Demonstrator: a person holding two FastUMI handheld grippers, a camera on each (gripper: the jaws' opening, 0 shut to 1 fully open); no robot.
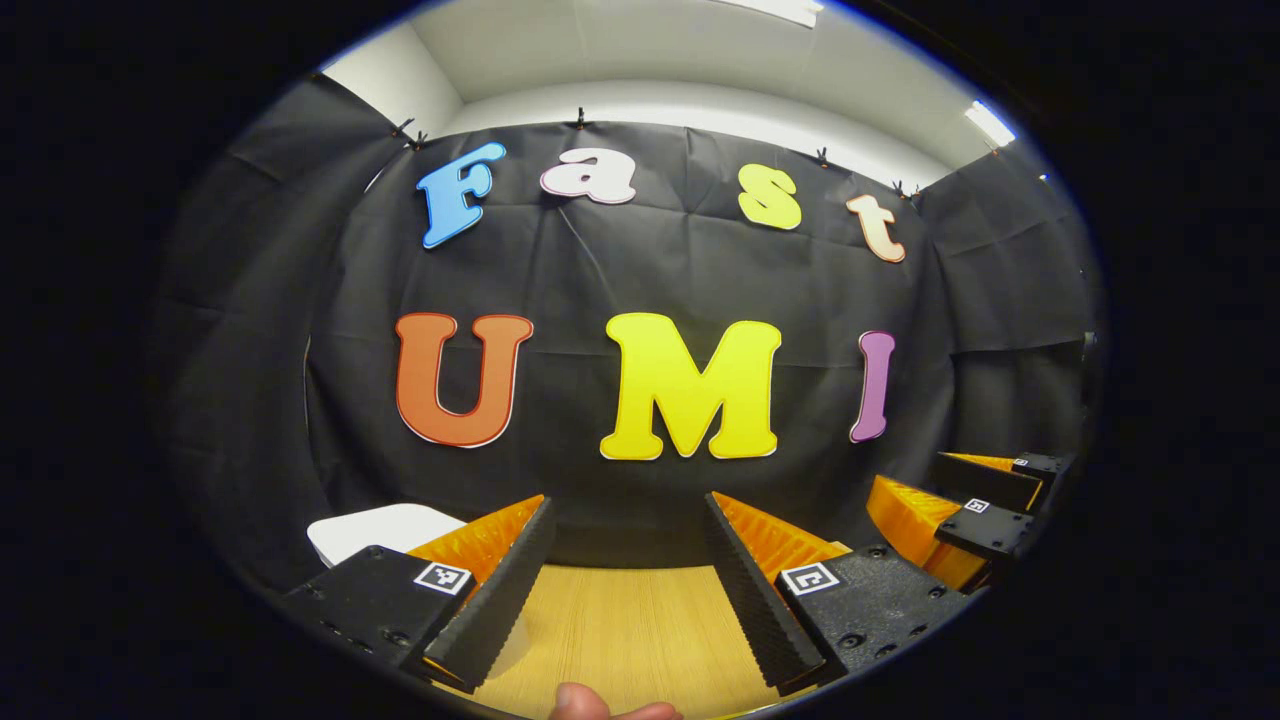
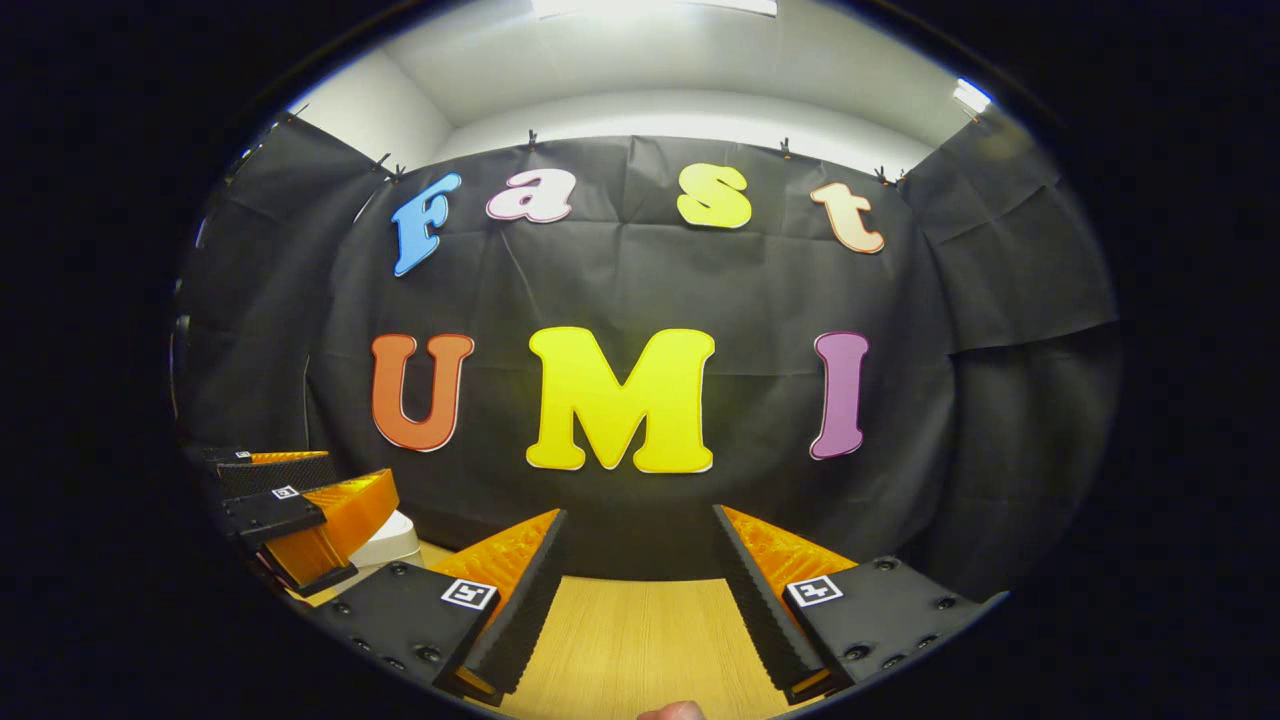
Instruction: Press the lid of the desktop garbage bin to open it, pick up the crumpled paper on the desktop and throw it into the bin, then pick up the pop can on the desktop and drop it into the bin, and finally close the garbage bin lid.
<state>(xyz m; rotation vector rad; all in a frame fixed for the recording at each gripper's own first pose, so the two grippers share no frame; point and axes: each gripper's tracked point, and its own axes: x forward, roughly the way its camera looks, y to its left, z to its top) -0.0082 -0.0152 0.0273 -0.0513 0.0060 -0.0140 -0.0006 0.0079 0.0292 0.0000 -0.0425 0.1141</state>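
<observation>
Left gripper view, bottom centre: the left gripper (image 1: 625, 540) is hovering over the table (image 1: 630, 630), jaws standing wide apart and holding nothing; a fingertip (image 1: 580, 703) is showing at the bottom edge. Behind its left finger, at lower left, the bin (image 1: 375, 527) is showing as a white rounded top. Right gripper view, bottom centre: the right gripper (image 2: 640, 545) is likewise hanging open and empty, with the bin (image 2: 392, 540) at lower left beyond the left gripper (image 2: 300, 510). Judged from this, the left gripper is lying nearer the lid, which sits left of its jaws. Paper and can cannot be located.
</observation>
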